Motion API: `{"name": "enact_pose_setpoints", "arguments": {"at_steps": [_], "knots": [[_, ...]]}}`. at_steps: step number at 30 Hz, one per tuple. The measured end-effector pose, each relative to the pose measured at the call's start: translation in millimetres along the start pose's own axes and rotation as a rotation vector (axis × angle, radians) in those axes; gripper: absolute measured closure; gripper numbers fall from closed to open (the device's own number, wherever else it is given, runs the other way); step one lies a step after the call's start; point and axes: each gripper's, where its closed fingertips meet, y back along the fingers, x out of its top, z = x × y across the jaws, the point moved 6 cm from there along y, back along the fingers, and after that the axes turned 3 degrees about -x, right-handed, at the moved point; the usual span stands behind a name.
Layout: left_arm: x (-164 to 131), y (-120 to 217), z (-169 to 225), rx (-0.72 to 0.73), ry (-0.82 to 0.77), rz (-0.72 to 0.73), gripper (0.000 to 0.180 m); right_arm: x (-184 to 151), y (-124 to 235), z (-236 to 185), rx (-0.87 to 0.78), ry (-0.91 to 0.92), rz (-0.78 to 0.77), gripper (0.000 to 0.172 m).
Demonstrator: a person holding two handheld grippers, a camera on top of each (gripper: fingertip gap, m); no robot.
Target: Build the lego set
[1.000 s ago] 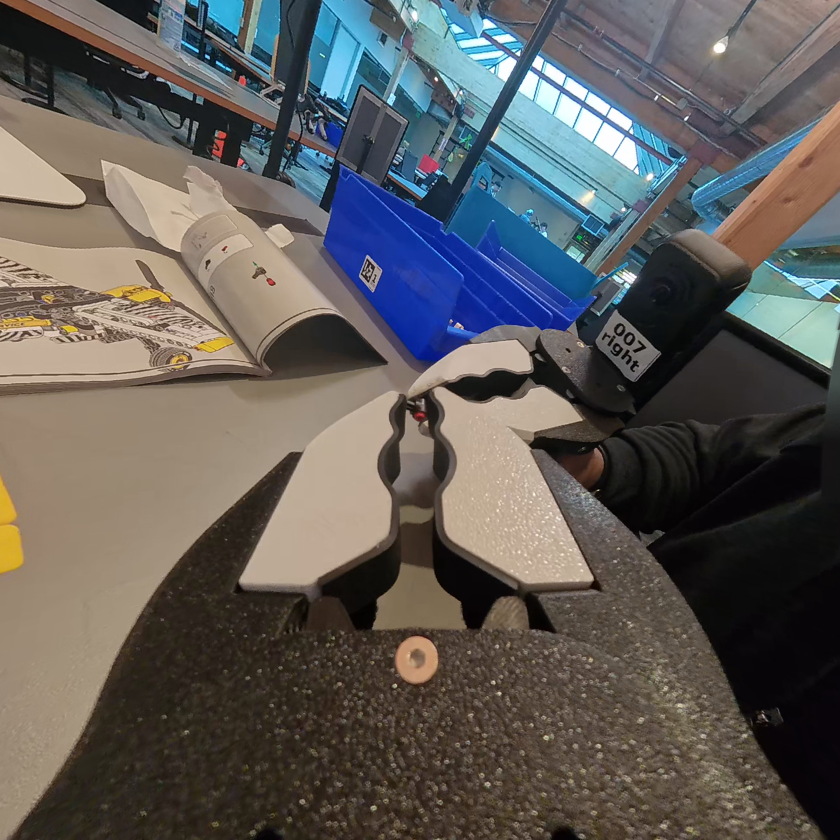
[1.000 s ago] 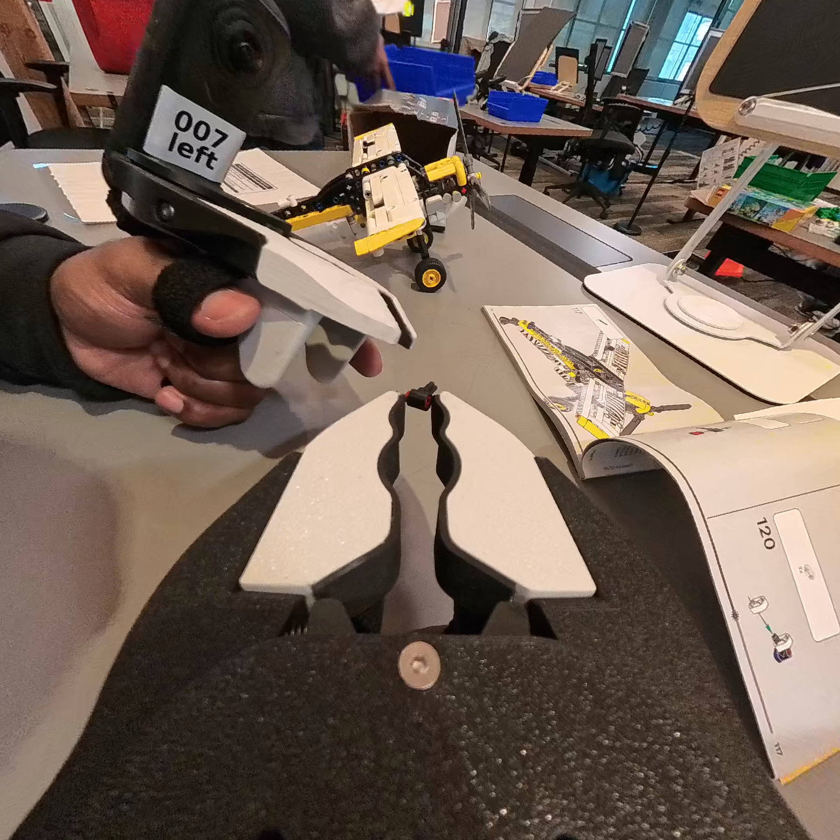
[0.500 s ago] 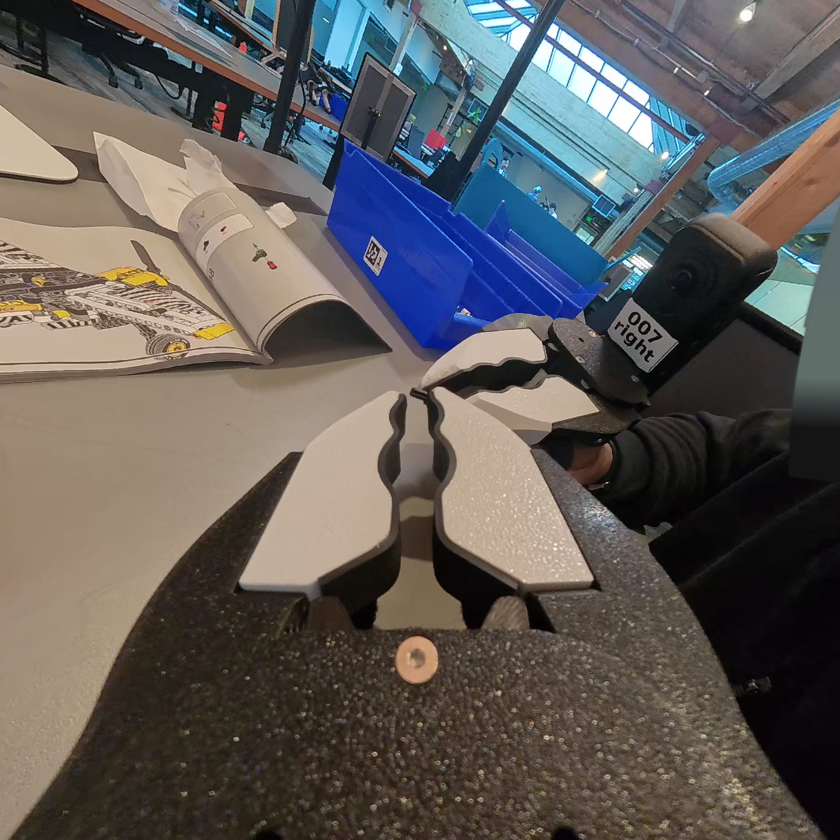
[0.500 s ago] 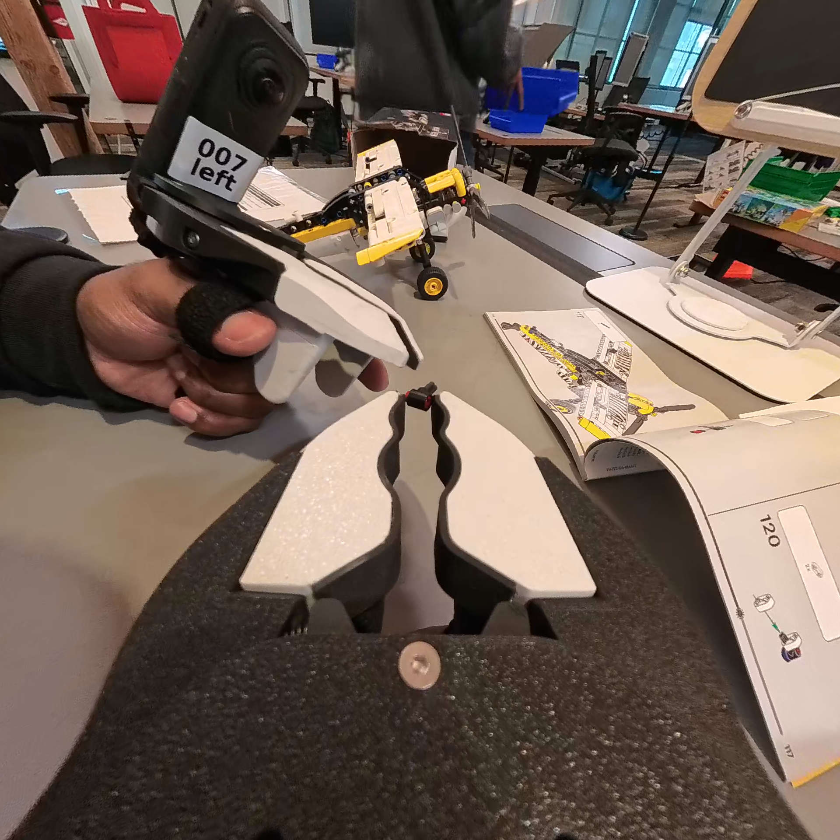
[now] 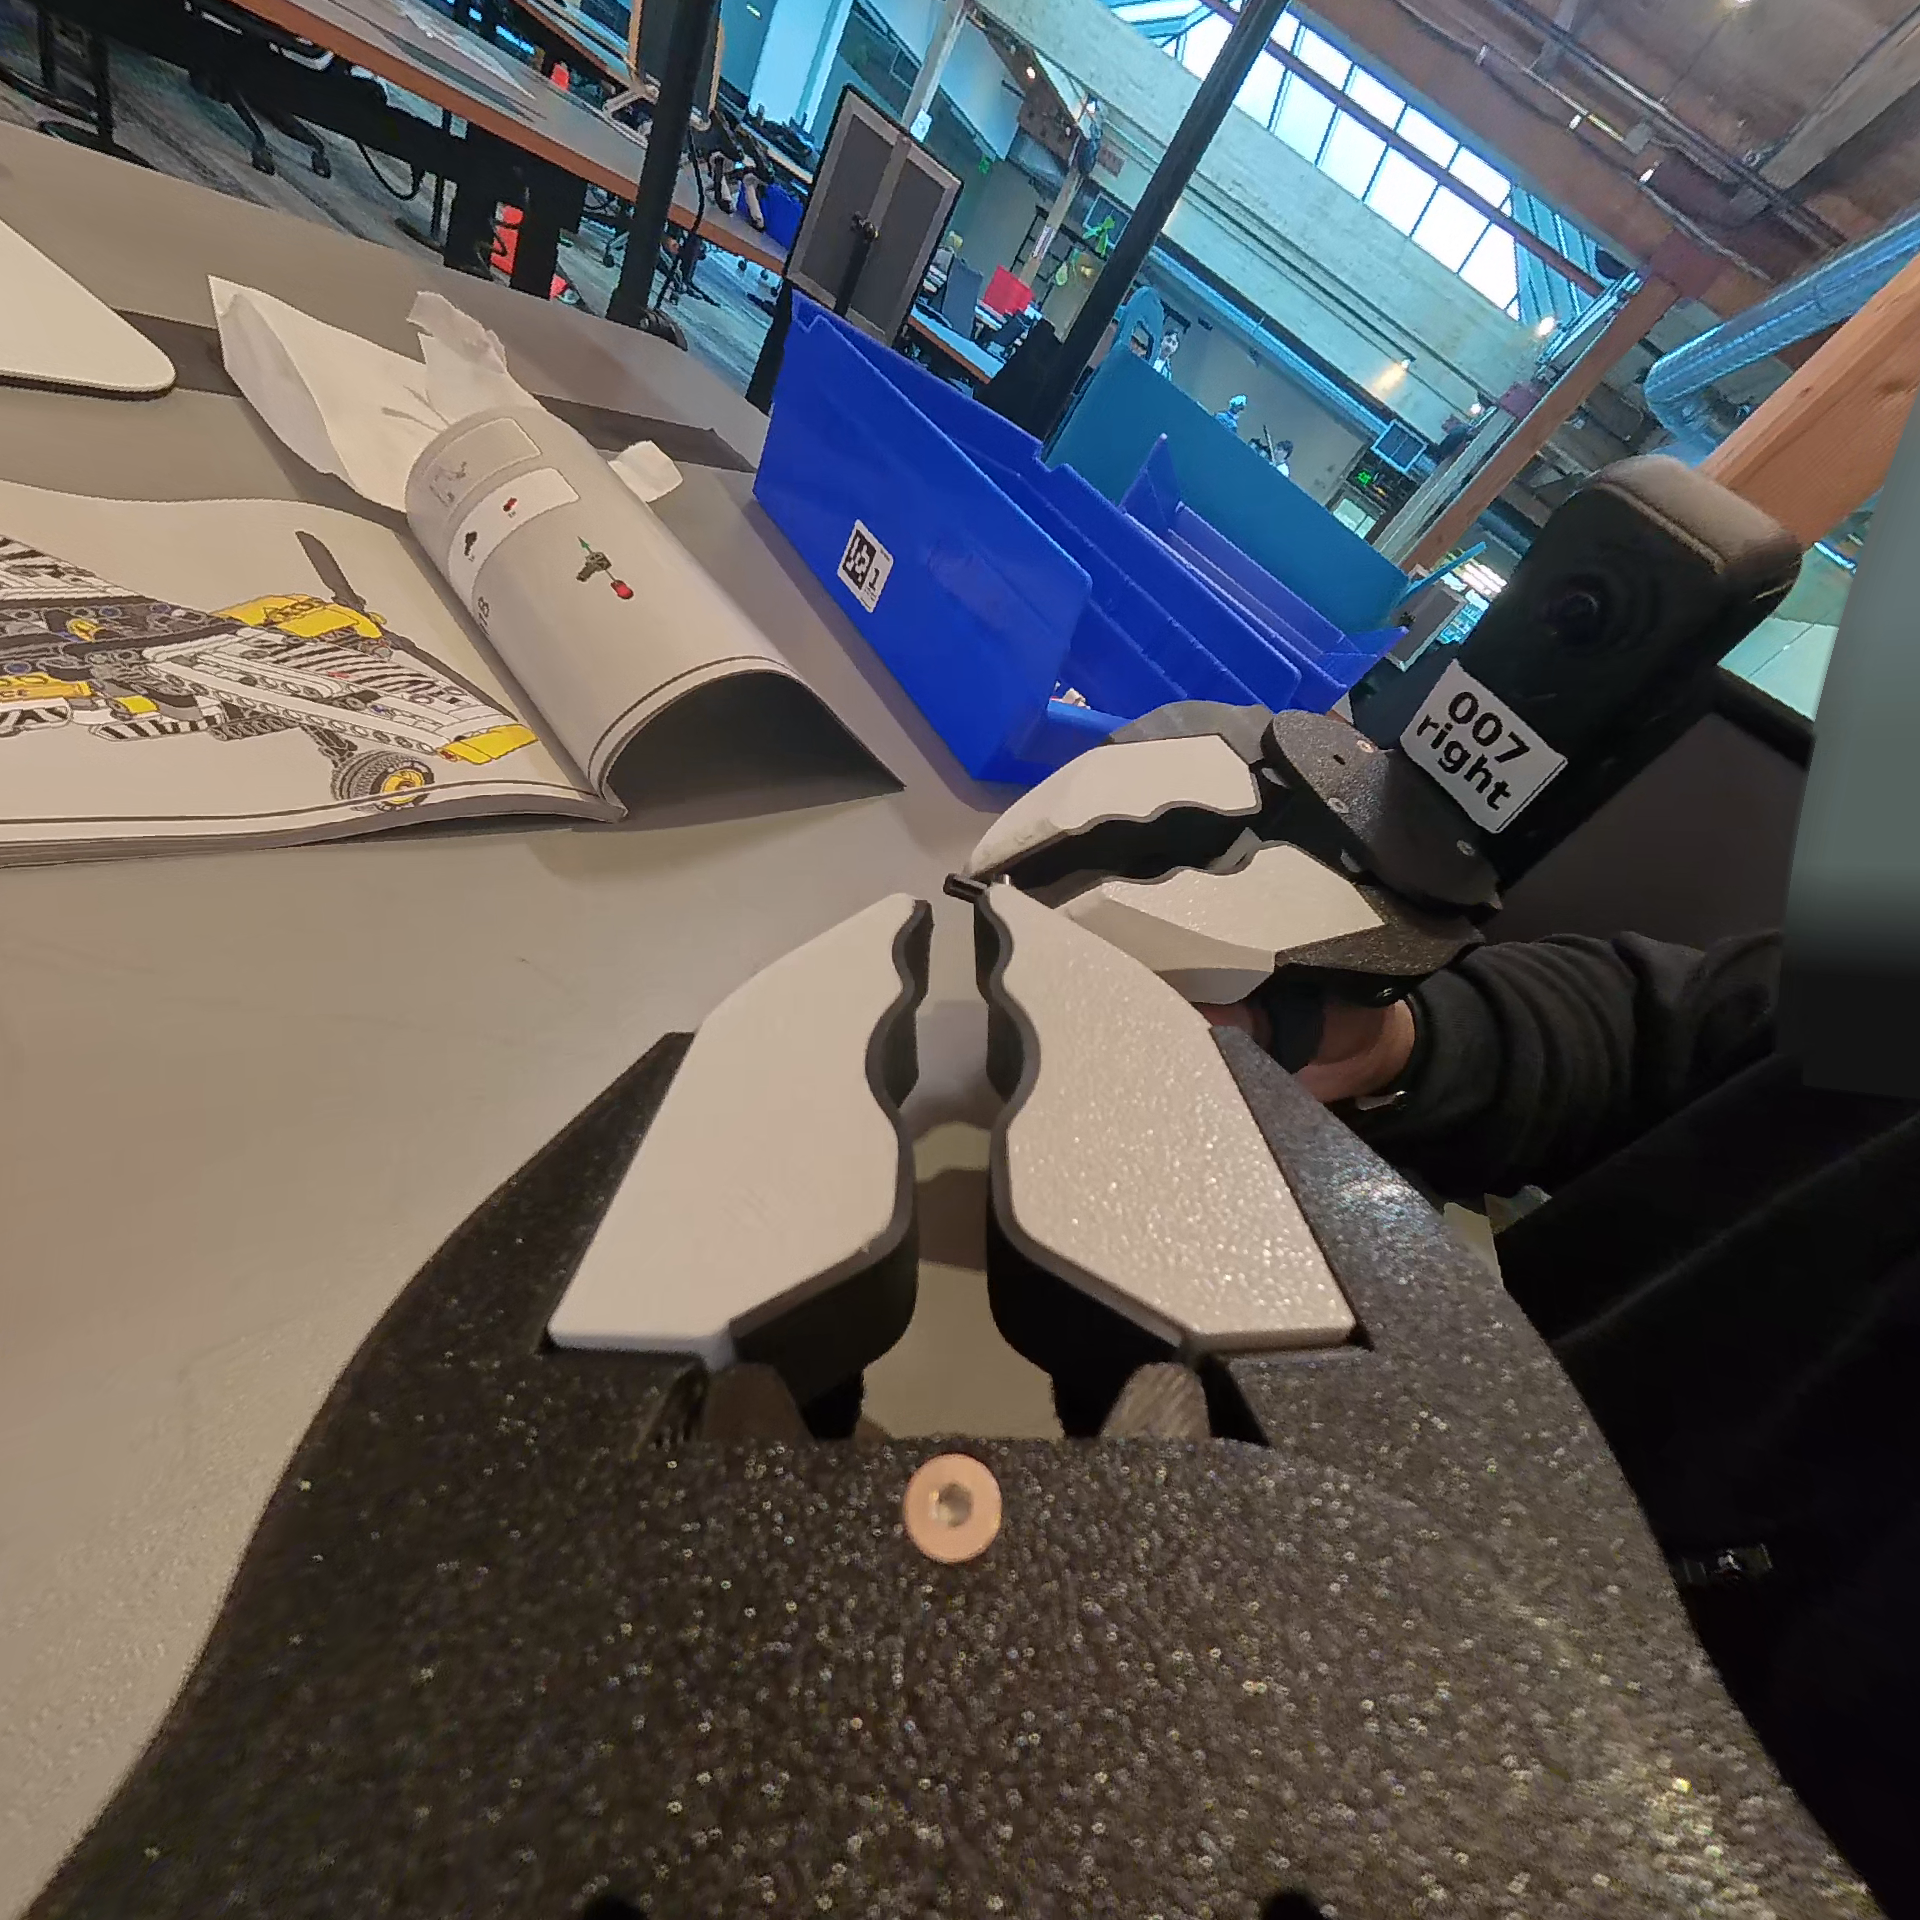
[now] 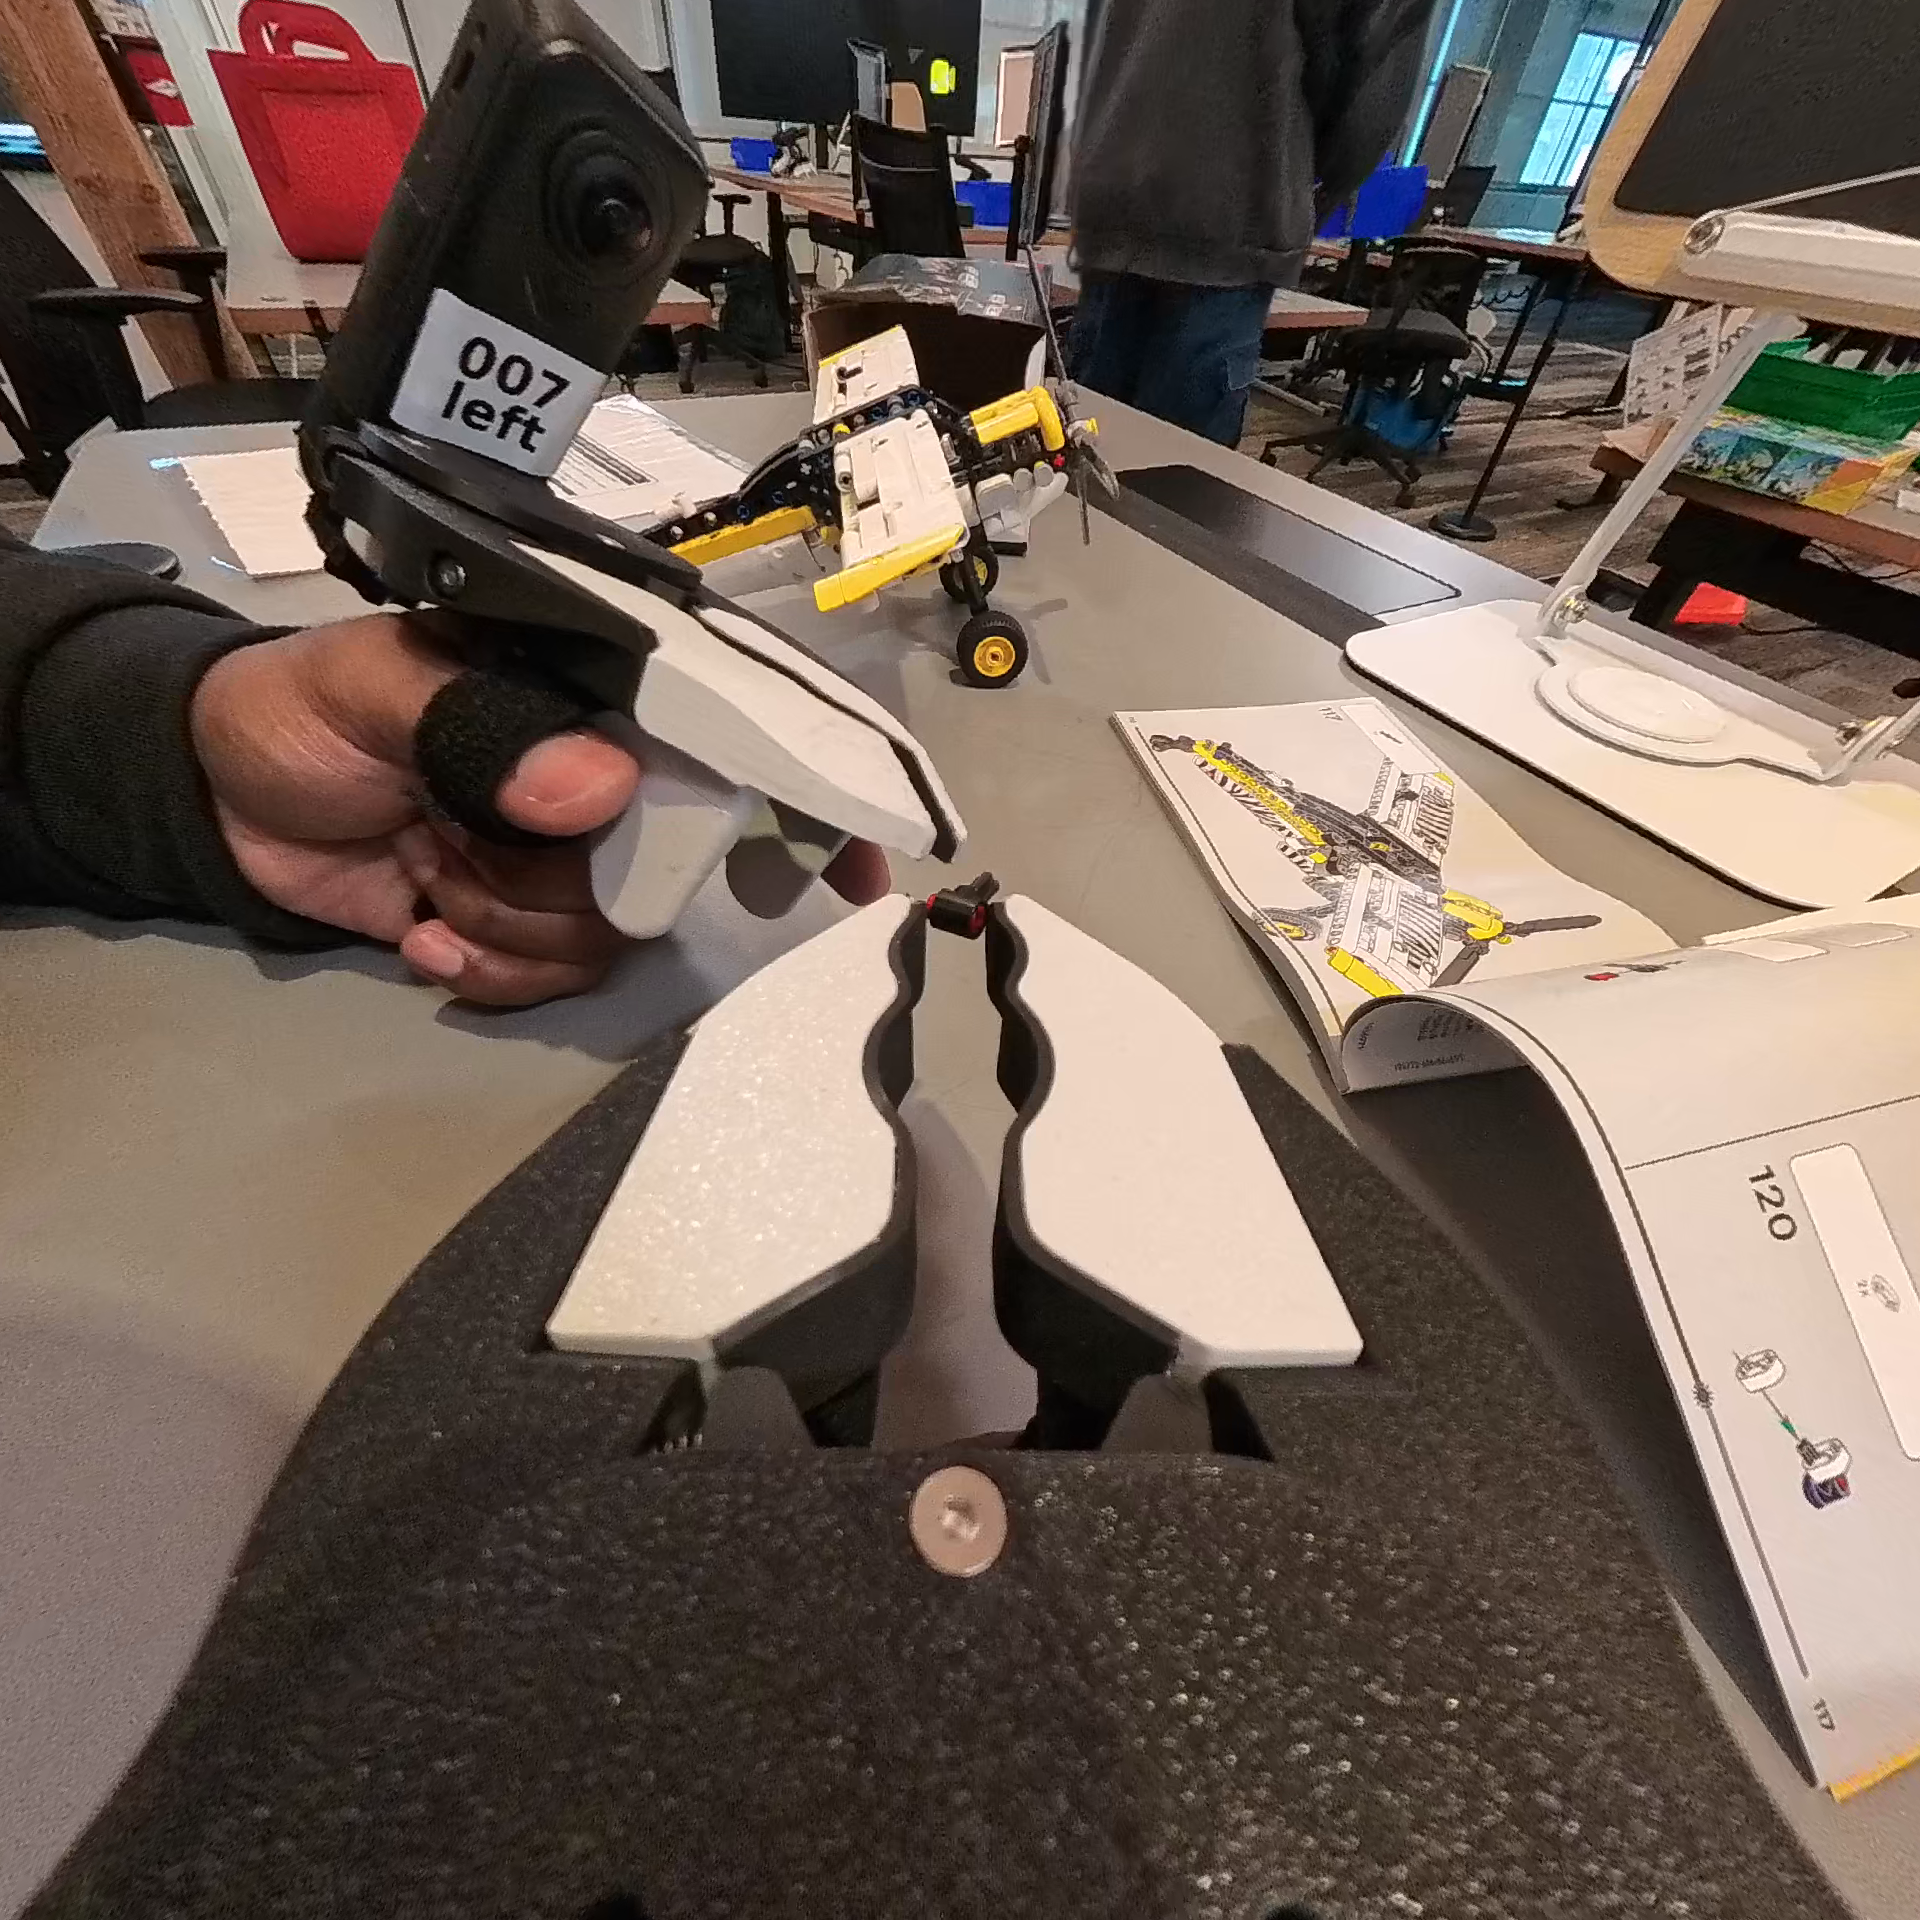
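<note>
On the grey table (image 6: 312, 1195), the right gripper (image 6: 958, 914) is pinching a small black-and-red piece (image 6: 961, 909); the left gripper (image 5: 951, 914), jaws narrow and holding nothing, is hovering just beside it.

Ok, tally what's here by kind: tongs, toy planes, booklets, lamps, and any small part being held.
Tongs: 2, left tongs, right tongs
Plane: 1
Booklet: 1
Lamp: 1
Part: 1, black and red, pinched in right tongs
Total: 6
</note>
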Motion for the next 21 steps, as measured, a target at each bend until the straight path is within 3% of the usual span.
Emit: {"name": "enact_pose_setpoints", "arguments": {"at_steps": [21], "knots": [[-1.6,-2.1,-3.7,-0.002,0.045,-0.027,0.174,0.3,0.0,-1.0,0.004,0.007,-0.001,0.161]]}}
